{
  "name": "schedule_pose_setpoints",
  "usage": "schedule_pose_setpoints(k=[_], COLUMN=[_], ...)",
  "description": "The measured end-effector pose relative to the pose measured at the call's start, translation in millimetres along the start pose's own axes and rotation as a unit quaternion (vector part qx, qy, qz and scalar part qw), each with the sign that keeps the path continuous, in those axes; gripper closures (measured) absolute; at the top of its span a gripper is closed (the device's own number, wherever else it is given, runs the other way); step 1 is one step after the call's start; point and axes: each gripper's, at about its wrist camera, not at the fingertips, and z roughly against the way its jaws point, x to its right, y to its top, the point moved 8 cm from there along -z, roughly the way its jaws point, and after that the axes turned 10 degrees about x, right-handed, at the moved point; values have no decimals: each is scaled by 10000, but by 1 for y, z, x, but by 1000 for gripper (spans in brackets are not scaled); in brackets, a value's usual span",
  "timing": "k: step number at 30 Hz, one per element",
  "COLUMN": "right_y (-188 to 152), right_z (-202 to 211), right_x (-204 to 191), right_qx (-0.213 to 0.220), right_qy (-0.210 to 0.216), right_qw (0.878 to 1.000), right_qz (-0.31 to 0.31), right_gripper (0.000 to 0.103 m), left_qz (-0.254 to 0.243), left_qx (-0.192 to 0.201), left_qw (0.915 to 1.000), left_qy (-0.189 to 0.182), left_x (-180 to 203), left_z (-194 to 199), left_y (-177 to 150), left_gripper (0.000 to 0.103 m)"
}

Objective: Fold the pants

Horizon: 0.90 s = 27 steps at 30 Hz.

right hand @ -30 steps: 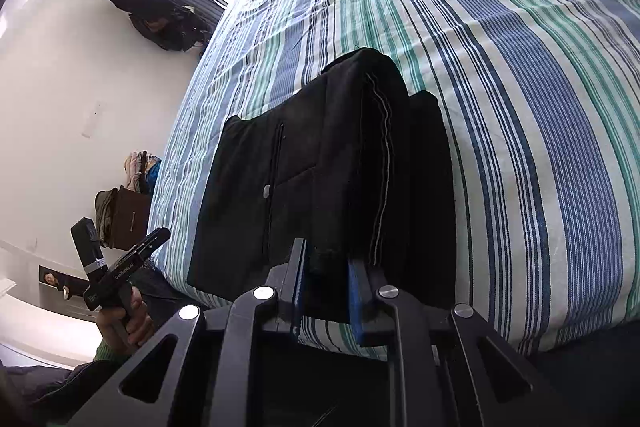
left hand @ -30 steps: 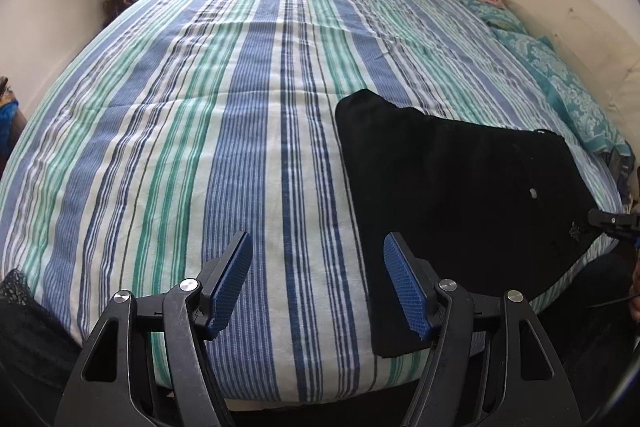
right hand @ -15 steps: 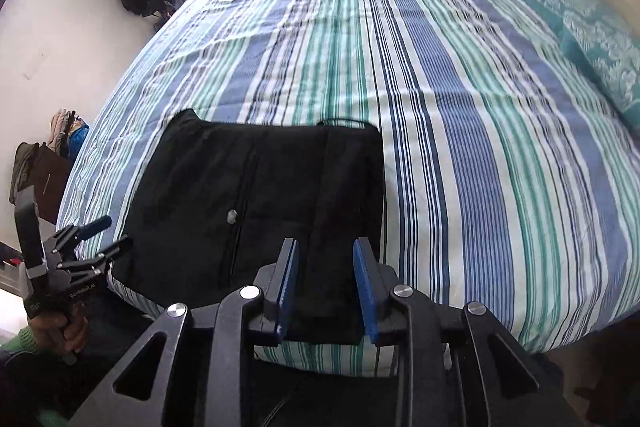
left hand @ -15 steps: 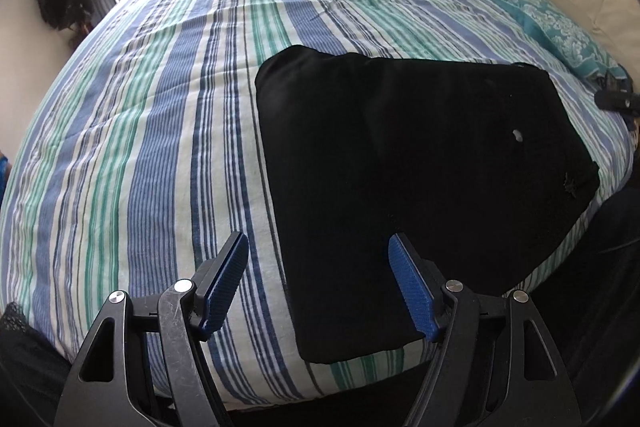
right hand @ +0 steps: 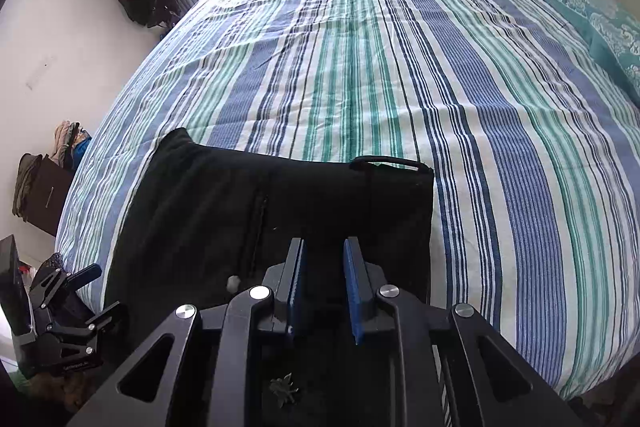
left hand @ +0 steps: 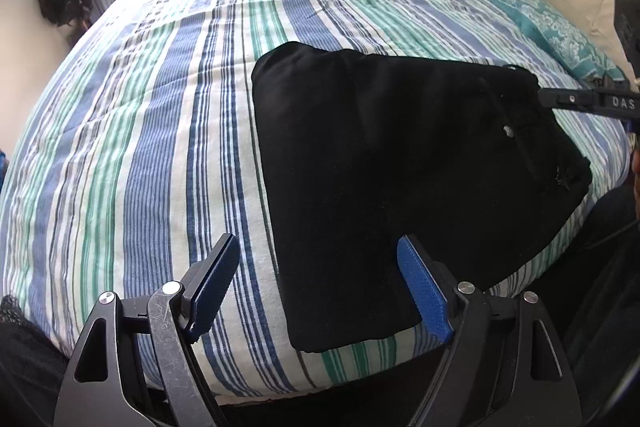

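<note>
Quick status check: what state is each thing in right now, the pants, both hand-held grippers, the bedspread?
Black pants: folded into a compact block, lying flat near the bed's edge.
Left hand-held gripper: jaws opening, nothing held.
Right hand-held gripper: jaws closing, narrow gap, no cloth visibly pinched.
Striped bedspread: spread out, lightly wrinkled.

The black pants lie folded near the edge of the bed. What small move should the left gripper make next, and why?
Probably lower the left gripper, whose jaws are opening with nothing pressed between them, onto the near edge of the black folded pants. That edge lies flat on the striped bedspread just below the fingers, ungrasped, ready for another fold.
</note>
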Motion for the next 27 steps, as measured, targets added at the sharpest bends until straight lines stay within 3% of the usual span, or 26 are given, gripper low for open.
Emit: schedule_pose_setpoints(k=[5, 8, 10, 18, 23, 27], right_y=[-35, -78, -98, -91, -91, -81], right_z=[46, 21, 6, 16, 26, 33], right_x=[-36, -25, -17, -21, -31, -42], right_qx=[-99, -672, -993, -732, -479, -140], right_qy=[113, -302, -137, -238, -87, -243], right_qw=[9995, 9969, 9947, 9970, 9986, 9996], right_qz=[291, 270, -246, -127, -213, 22], right_gripper=[79, 77, 77, 74, 49, 43], left_qz=[-106, -335, -372, -270, -296, -255], left_qx=[-160, -451, -412, -440, -437, -450], left_qw=[9998, 9981, 9980, 9983, 9982, 9982], left_qy=[86, 245, 314, 281, 295, 290], left_x=[11, 16, 15, 11, 11, 10], left_z=[-8, -23, -22, -20, -21, -22], left_y=[-1, -15, -17, -18, -18, -18], left_gripper=[20, 18, 14, 11, 10, 8])
